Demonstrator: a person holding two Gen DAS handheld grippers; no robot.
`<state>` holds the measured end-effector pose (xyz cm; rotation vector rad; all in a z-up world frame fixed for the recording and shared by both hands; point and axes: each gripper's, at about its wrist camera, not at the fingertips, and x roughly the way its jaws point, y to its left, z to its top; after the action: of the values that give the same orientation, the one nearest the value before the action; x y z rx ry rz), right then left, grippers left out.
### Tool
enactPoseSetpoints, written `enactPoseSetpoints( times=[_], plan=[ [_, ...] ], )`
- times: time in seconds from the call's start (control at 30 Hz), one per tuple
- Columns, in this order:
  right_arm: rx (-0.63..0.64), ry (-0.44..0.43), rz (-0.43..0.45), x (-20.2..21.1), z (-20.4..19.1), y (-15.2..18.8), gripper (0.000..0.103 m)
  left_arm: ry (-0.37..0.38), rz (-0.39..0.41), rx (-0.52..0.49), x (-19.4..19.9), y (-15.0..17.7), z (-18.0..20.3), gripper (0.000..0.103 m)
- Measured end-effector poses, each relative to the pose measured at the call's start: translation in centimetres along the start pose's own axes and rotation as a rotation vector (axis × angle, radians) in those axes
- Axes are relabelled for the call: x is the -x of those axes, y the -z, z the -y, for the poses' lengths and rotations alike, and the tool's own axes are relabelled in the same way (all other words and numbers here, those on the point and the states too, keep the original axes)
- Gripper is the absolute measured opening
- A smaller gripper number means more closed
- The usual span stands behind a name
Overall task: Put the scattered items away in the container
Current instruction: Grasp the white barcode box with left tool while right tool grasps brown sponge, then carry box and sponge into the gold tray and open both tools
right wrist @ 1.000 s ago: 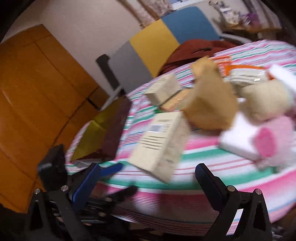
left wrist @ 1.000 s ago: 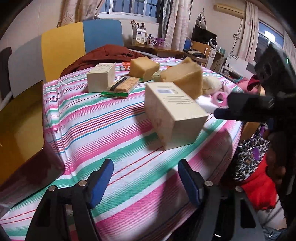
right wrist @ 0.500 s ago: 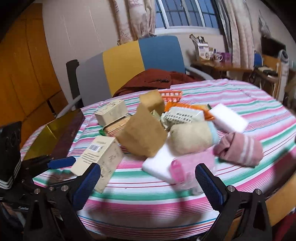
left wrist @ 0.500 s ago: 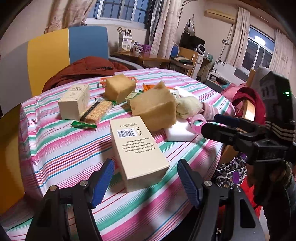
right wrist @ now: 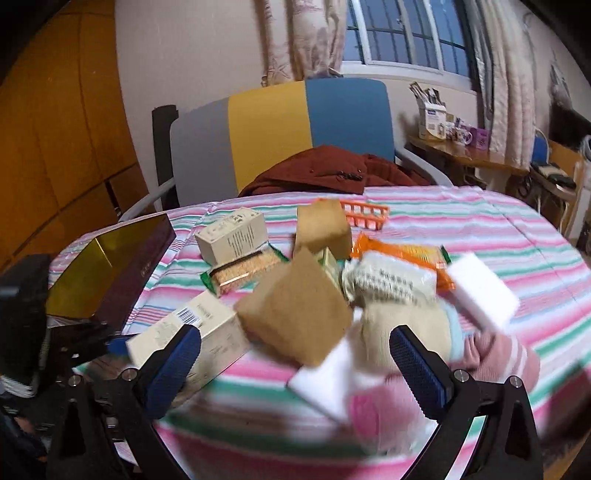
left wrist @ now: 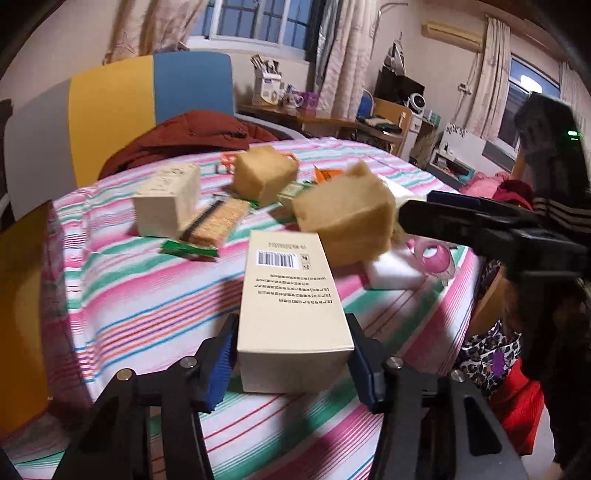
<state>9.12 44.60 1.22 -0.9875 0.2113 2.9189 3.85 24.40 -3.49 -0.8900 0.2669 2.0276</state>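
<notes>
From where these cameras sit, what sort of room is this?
Most likely a lived-in home room, a bedroom or living room: a round table under a striped cloth, curtained windows, a cluttered desk, and a wall air conditioner.

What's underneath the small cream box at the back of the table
The small cream box rests partly on a cracker packet that lies on the striped tablecloth. How far the packet reaches under it is hidden.

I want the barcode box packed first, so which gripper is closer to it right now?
Left. The left gripper has the barcode box between its jaws; the right gripper hangs open beside it, apart.
</notes>
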Motion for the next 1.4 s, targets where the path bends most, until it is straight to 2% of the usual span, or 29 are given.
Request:
enactPoseSetpoints(
  times=[0.2, 0.4, 0.53, 0.57, 0.6, 0.63, 0.7, 0.9, 1.03, 1.23, 1.4],
  plan=[
    [0.124, 0.013, -0.049, -2.6, -0.8, -1.6, 0.103, -0.052, 0.004, 0.012, 0.4, 0.6, -1.4, 0.055],
    [0.265, 0.029, -0.125, -5.7, -1.8, -2.2, 0.103, -0.037, -0.023, 0.008, -0.9, 0.7, -1.6, 0.055],
    [0.303, 0.029, -0.152, -7.1, -2.0, -2.2, 0.103, -0.037, -0.033, 0.007, -1.5, 0.6, -1.7, 0.055],
    [0.305, 0.021, -0.152, -7.3, -2.0, -2.2, 0.101, -0.039, -0.034, 0.007, -1.6, 0.6, -1.7, 0.053],
    [0.307, 0.016, -0.150, -7.4, -2.1, -2.1, 0.091, -0.045, -0.028, 0.005, -1.7, 0.7, -1.7, 0.052],
    [0.308, 0.010, -0.148, -7.4, -2.1, -2.1, 0.077, -0.047, -0.025, 0.004, -1.7, 0.7, -1.7, 0.051],
    [0.298, -0.008, -0.146, -7.5, -2.2, -1.9, 0.075, -0.045, -0.021, 0.003, -1.6, 0.8, -1.7, 0.051],
    [0.297, 0.019, -0.125, -6.8, -3.1, -1.4, 0.071, -0.064, -0.007, 0.004, -0.9, 1.2, -1.4, 0.051],
    [0.247, 0.000, -0.099, -5.8, -3.5, -1.6, 0.071, -0.079, 0.036, 0.014, 0.9, 0.9, -1.4, 0.051],
    [0.175, -0.028, -0.043, -4.6, -5.3, -2.3, 0.071, -0.141, 0.087, 0.051, 4.0, 0.6, -2.7, 0.051],
    [0.134, -0.102, -0.012, -4.6, -8.0, -4.0, 0.071, -0.218, 0.126, 0.117, 7.3, 0.9, -5.9, 0.051]
  ],
)
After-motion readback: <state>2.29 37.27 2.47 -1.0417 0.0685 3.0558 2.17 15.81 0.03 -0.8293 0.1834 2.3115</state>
